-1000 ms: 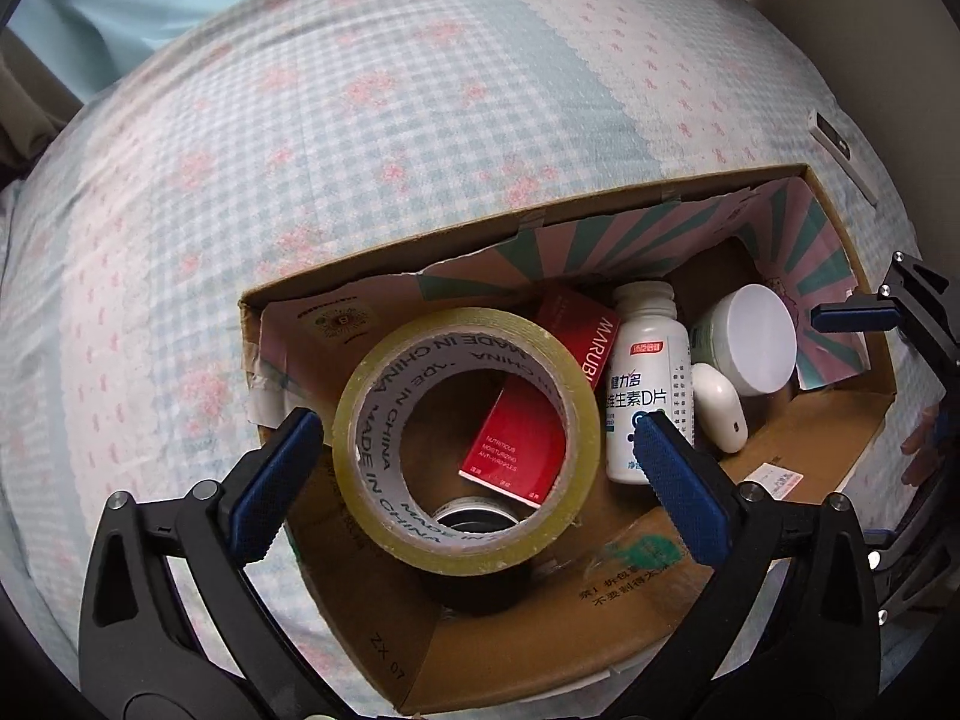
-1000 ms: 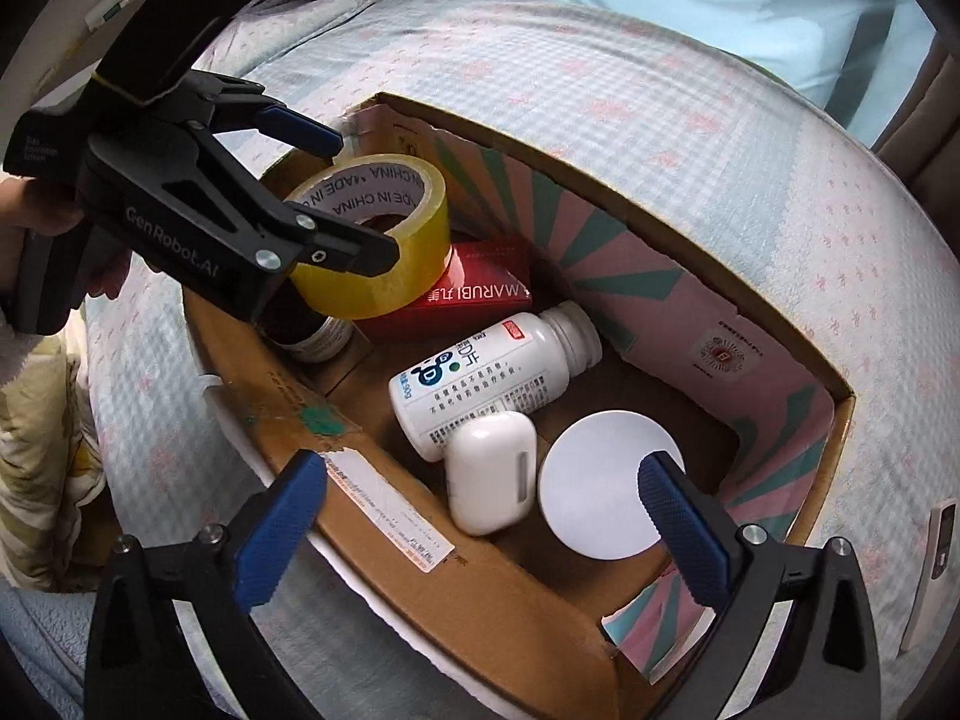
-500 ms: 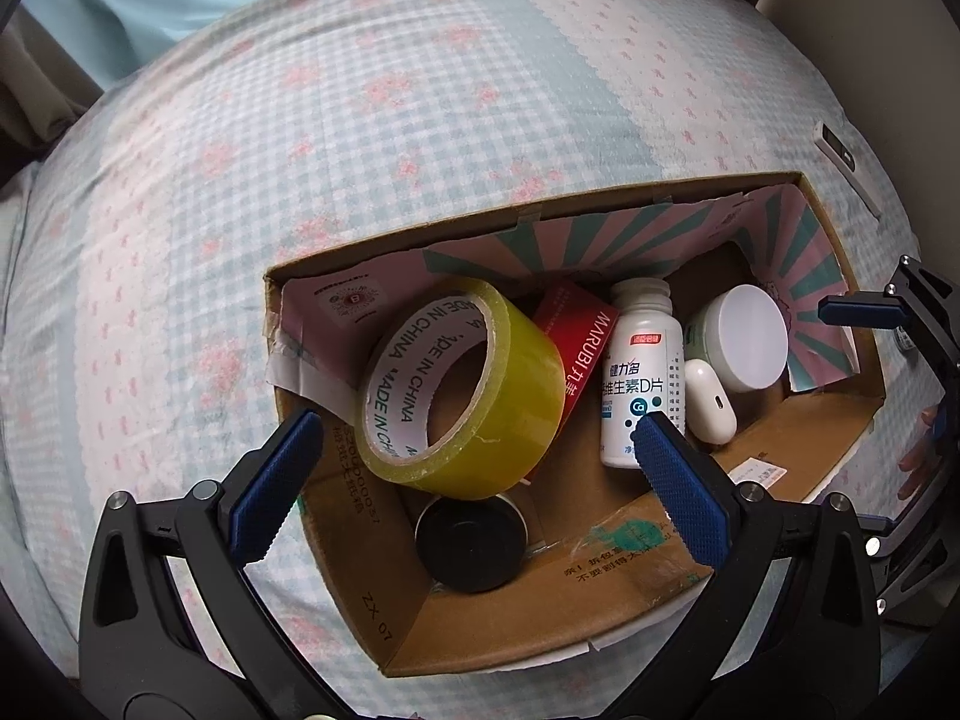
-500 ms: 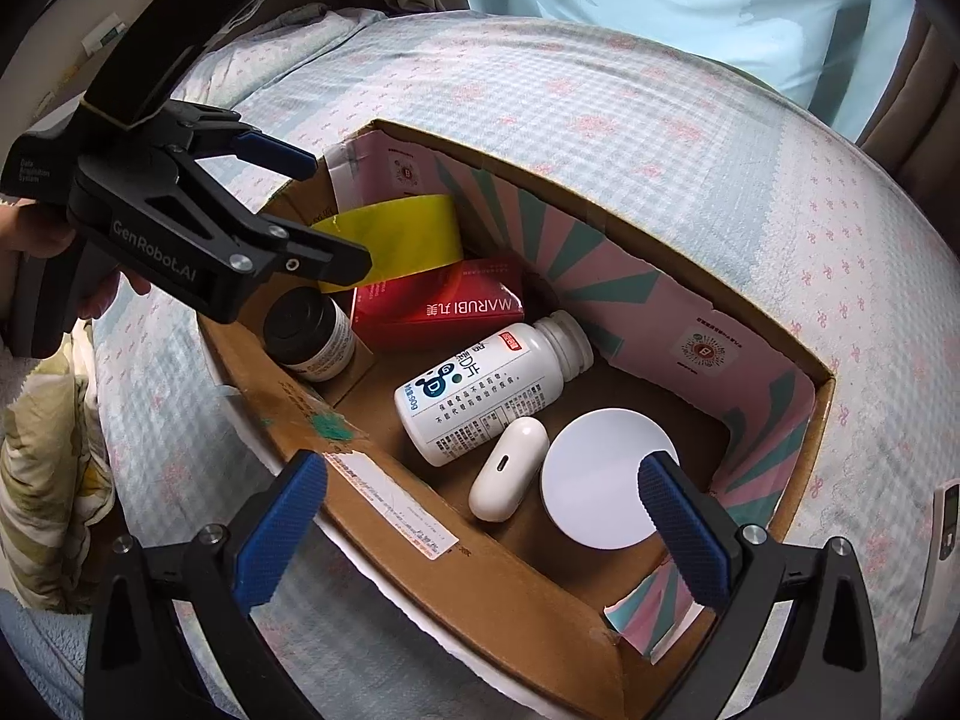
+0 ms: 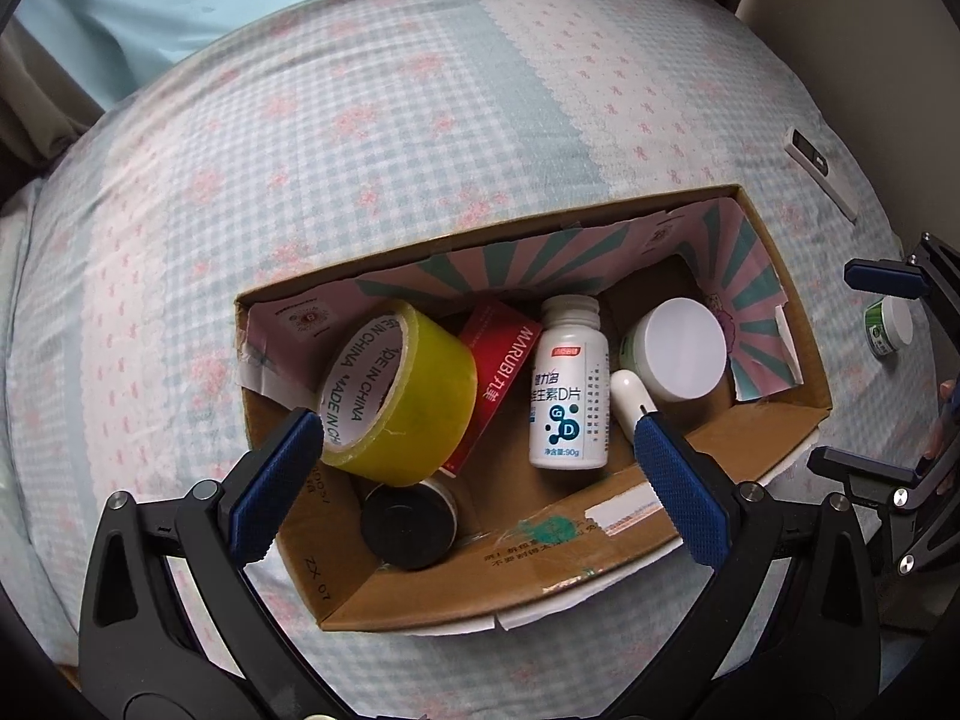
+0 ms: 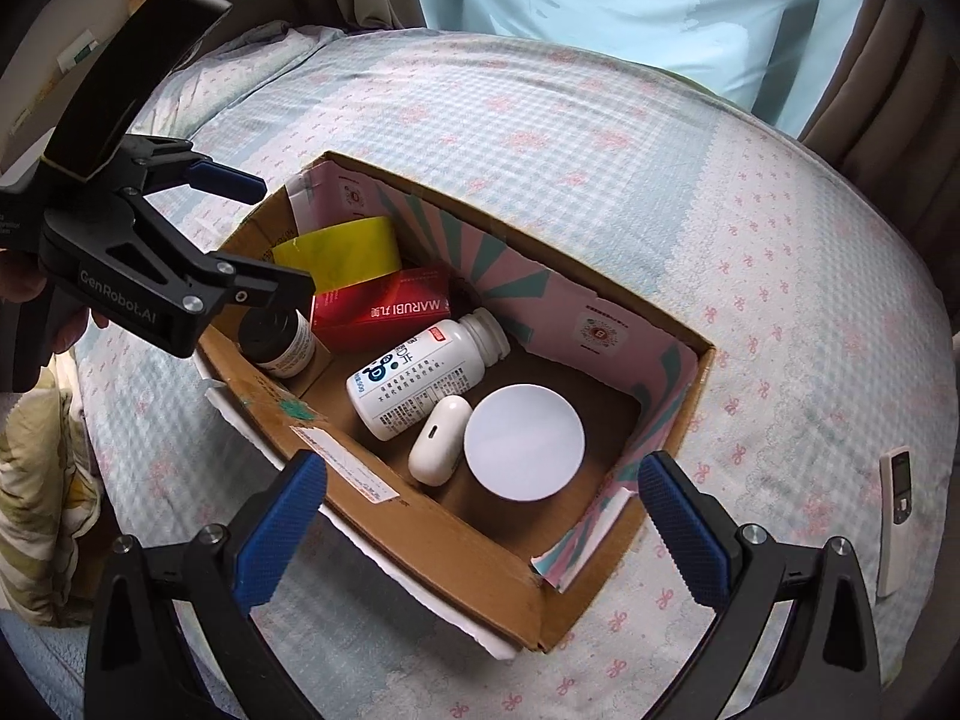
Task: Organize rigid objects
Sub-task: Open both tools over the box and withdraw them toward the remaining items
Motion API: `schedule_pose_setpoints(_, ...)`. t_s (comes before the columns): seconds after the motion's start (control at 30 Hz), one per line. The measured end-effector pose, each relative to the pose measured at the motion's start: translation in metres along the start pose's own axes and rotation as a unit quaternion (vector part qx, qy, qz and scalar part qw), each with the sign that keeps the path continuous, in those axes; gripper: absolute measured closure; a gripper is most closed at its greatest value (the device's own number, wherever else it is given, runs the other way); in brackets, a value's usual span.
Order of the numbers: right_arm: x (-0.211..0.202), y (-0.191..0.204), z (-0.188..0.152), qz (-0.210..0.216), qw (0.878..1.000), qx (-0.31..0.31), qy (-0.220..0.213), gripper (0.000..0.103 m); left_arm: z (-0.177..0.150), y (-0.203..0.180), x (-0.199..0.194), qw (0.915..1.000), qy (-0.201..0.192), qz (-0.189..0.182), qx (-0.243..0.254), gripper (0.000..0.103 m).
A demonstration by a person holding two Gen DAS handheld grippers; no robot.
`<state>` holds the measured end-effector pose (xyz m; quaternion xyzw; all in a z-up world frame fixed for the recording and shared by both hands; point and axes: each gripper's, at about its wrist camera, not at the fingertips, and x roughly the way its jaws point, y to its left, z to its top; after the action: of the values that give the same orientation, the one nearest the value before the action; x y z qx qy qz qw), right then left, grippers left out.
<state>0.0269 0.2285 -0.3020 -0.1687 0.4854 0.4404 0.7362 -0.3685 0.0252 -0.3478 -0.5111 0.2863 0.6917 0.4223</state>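
Observation:
An open cardboard box [image 5: 528,564] [image 6: 456,534] sits on the bed. Inside lie a yellow tape roll [image 5: 402,390] [image 6: 342,252] leaning on a red MARUBI box [image 5: 498,378] [image 6: 390,306], a black-lidded jar [image 5: 408,528] [image 6: 282,336], a white vitamin bottle [image 5: 567,390] [image 6: 420,378], a white earbud case [image 5: 630,402] [image 6: 438,438] and a white round jar [image 5: 678,348] [image 6: 522,438]. My left gripper [image 5: 480,480] [image 6: 258,240] is open and empty above the box's left end. My right gripper [image 6: 486,528] is open and empty over the near wall.
The bed has a checked floral sheet [image 5: 360,150]. A white remote [image 5: 819,171] [image 6: 894,516] lies right of the box. A small green-labelled jar [image 5: 888,330] lies on the sheet by the right gripper. A person in light blue stands at the far side.
The tape roll left my left gripper and tipped onto the red box and black jar. Both grippers have pulled up and back from the box.

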Motion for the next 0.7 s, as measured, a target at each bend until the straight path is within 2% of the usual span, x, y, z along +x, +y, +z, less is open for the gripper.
schedule_pose_setpoints(0.2, -0.039, -0.037, -0.022, -0.032, 0.997, 0.064, -0.012, 0.000, 0.023, -0.041, -0.010, 0.9998, -0.004, -0.015, 0.015, 0.000)
schedule_pose_setpoints(0.4, -0.081, -0.089, -0.053, -0.074, 0.987, 0.138, -0.020, 0.000, 0.046, -0.103, -0.021, 0.9981, -0.022, -0.039, 0.042, 0.000)
schedule_pose_setpoints(0.57, -0.121, -0.146, -0.074, -0.124, 0.978, 0.163, -0.031, 0.000, 0.059, -0.168, -0.031, 0.9940, -0.056, -0.051, 0.080, 0.000)
schedule_pose_setpoints(0.7, -0.143, -0.198, -0.084, -0.166, 0.971, 0.172, -0.030, 0.000, 0.068, -0.219, -0.024, 0.9909, -0.049, -0.073, 0.102, 0.000)
